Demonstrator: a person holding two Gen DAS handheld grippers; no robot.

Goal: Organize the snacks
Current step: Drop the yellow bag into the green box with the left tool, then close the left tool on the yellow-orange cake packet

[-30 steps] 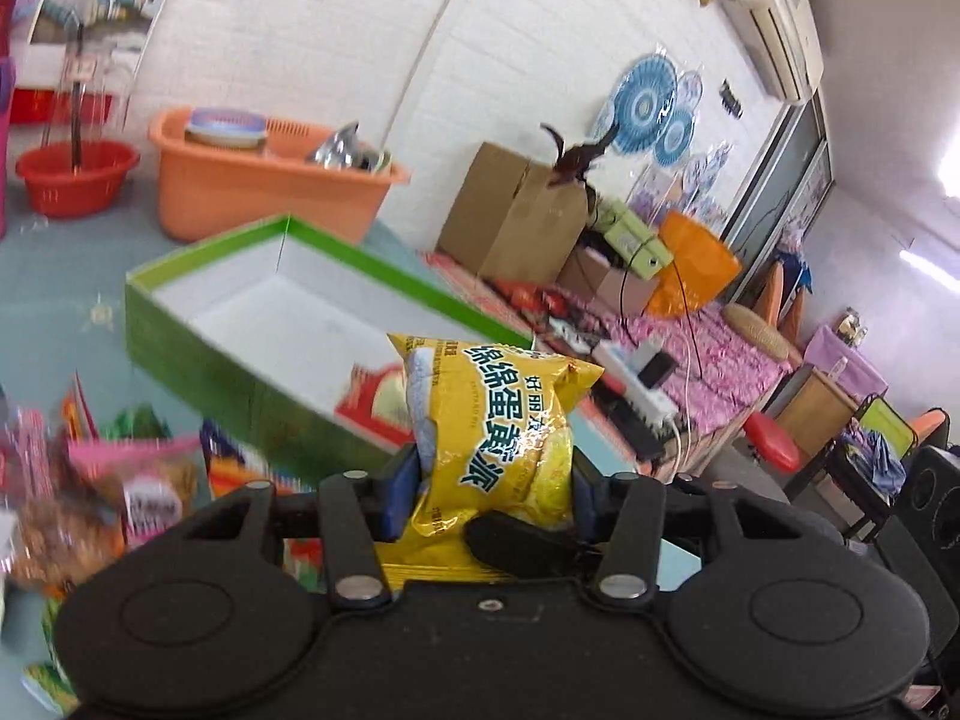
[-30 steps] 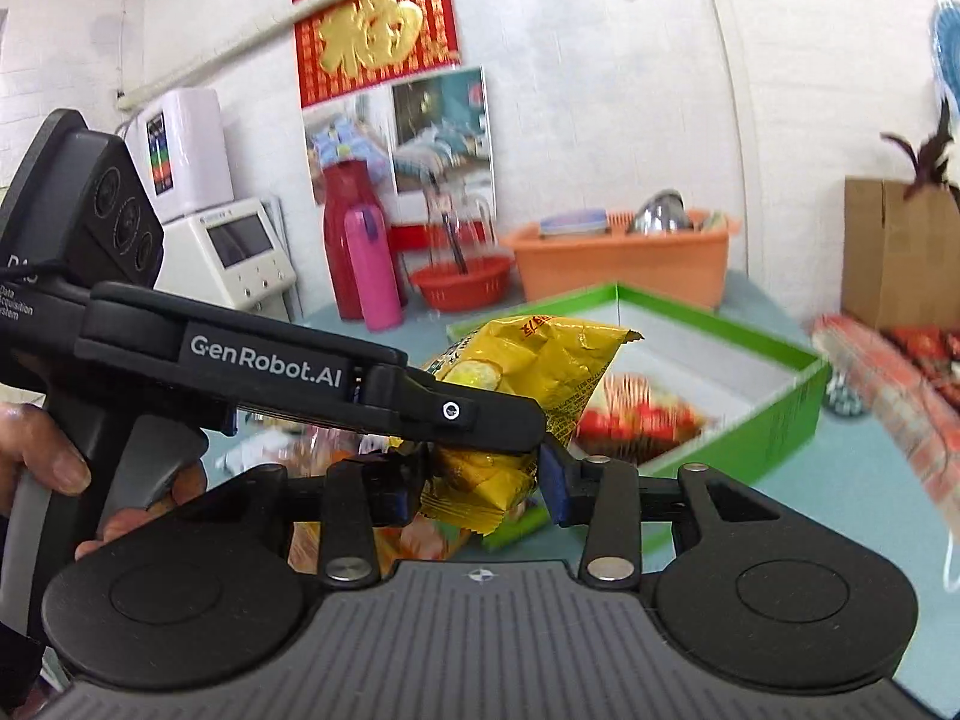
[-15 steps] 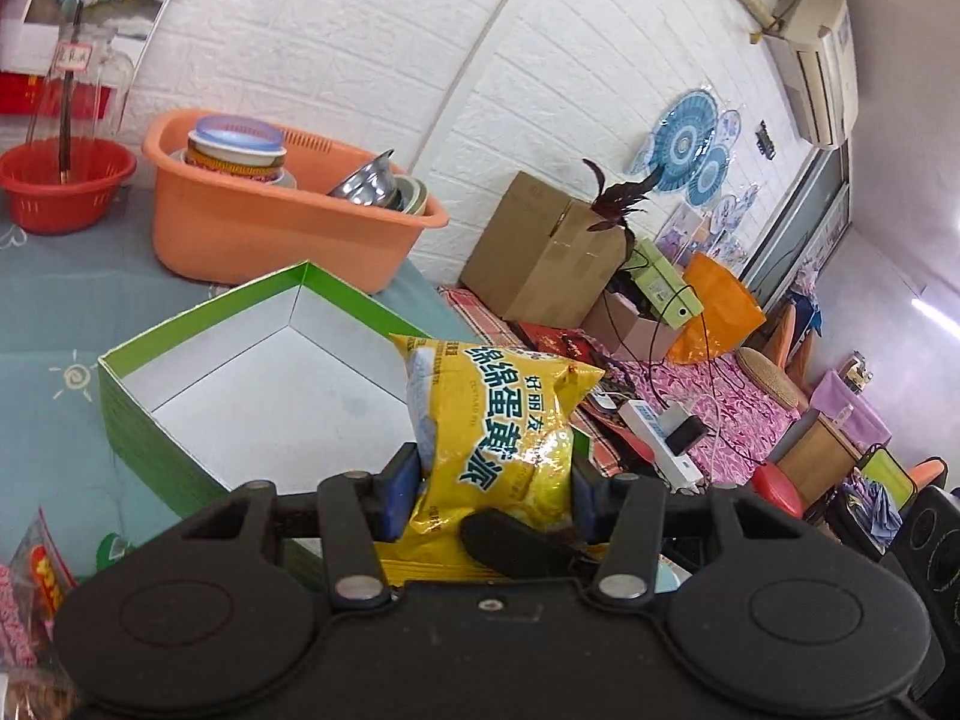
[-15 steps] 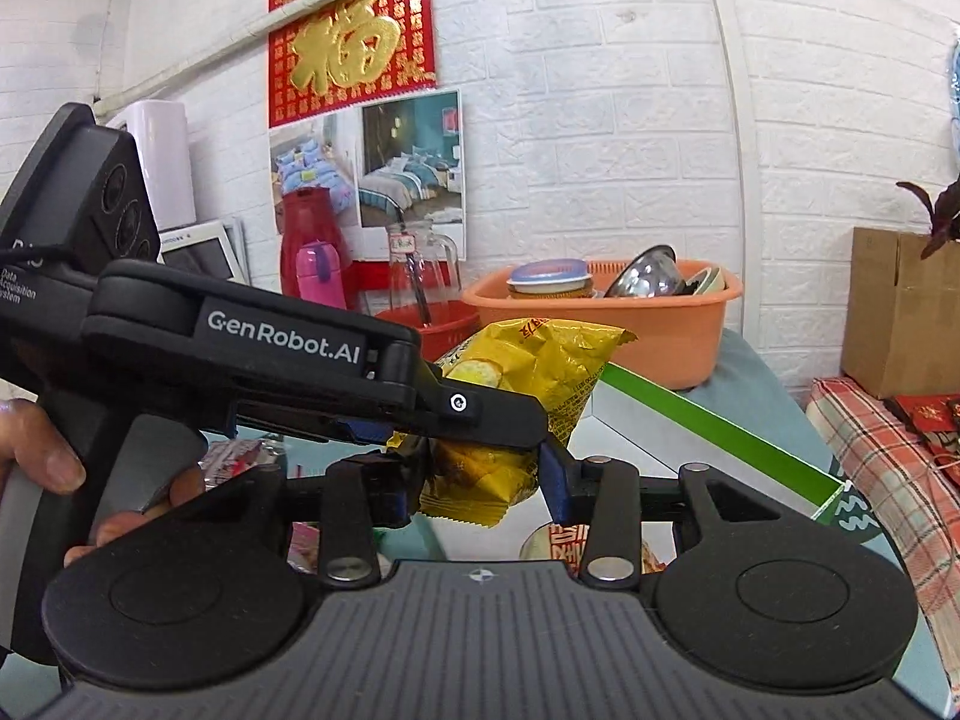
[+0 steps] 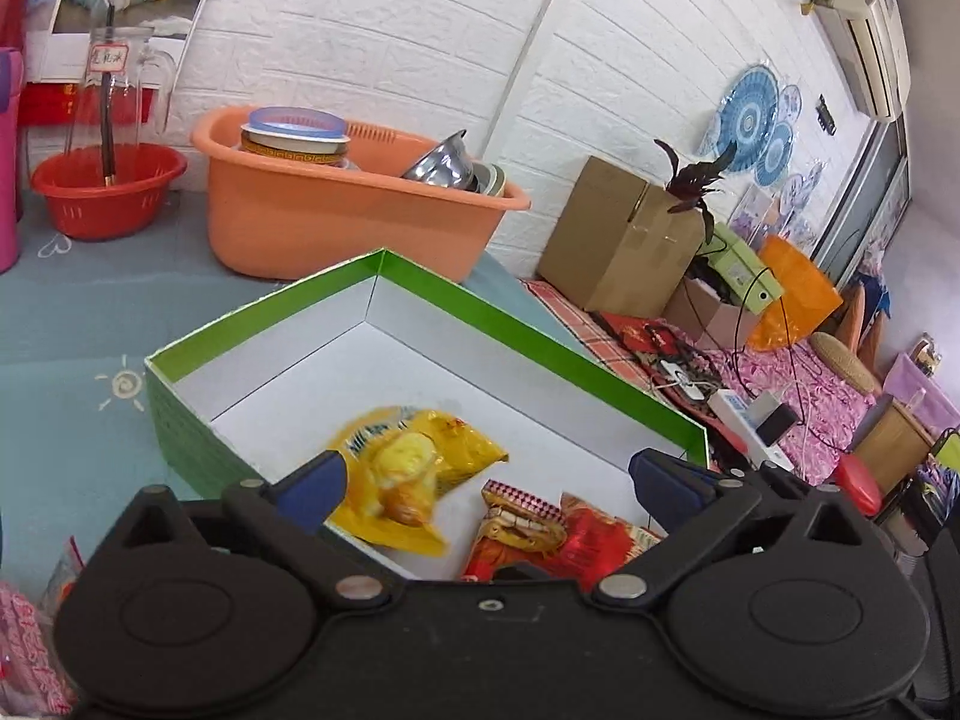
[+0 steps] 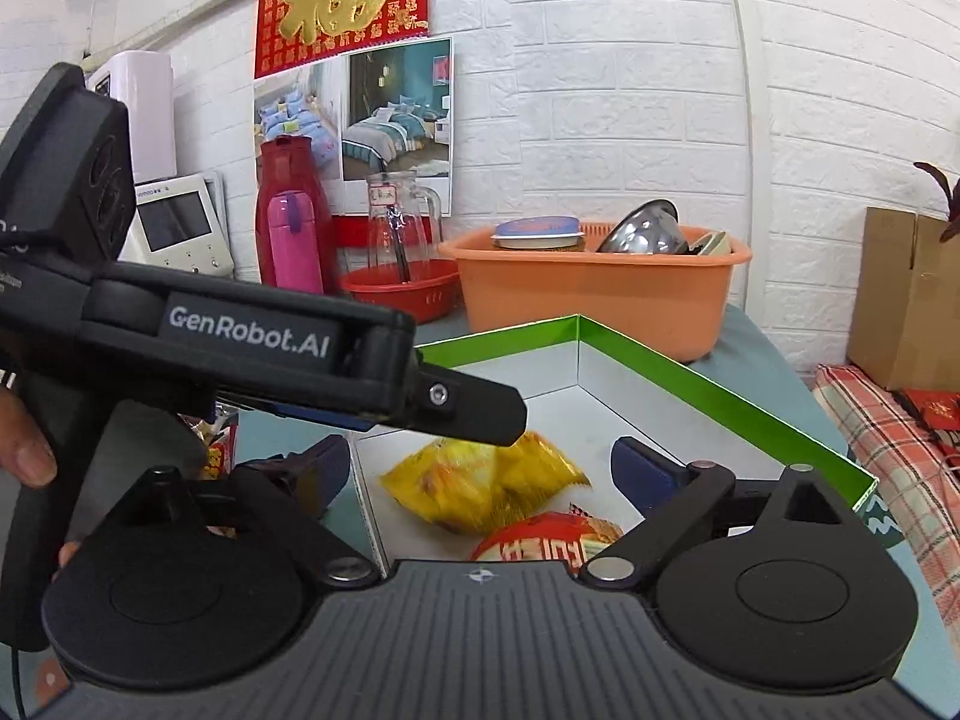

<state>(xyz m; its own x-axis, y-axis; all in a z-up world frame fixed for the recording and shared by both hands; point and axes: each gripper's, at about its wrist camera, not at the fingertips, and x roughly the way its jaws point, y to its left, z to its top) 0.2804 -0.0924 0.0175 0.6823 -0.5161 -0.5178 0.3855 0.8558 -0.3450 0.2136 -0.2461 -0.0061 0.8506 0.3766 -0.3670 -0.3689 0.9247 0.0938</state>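
Now: both grippers wide, yellow pack dropped in box.

Nearest us, L gripper (image 5: 486, 474) and R gripper (image 6: 480, 468) jaws have just been opening, nothing pinched btwn either pair. Just beyond the tips, yellow snack pack (image 5: 414, 474) lies on the white floor of the green box (image 5: 540, 348), blurred, so maybe not settled; long axis looks roughly crosswise to us. Red pack (image 5: 558, 534) beside it, toward R. More loose snacks (image 5: 36, 648) sit outside the box, low on L side, so we judge L hand nearer for next pick. Further back: orange tub (image 5: 336, 222), red basket (image 5: 108, 192), brick wall.
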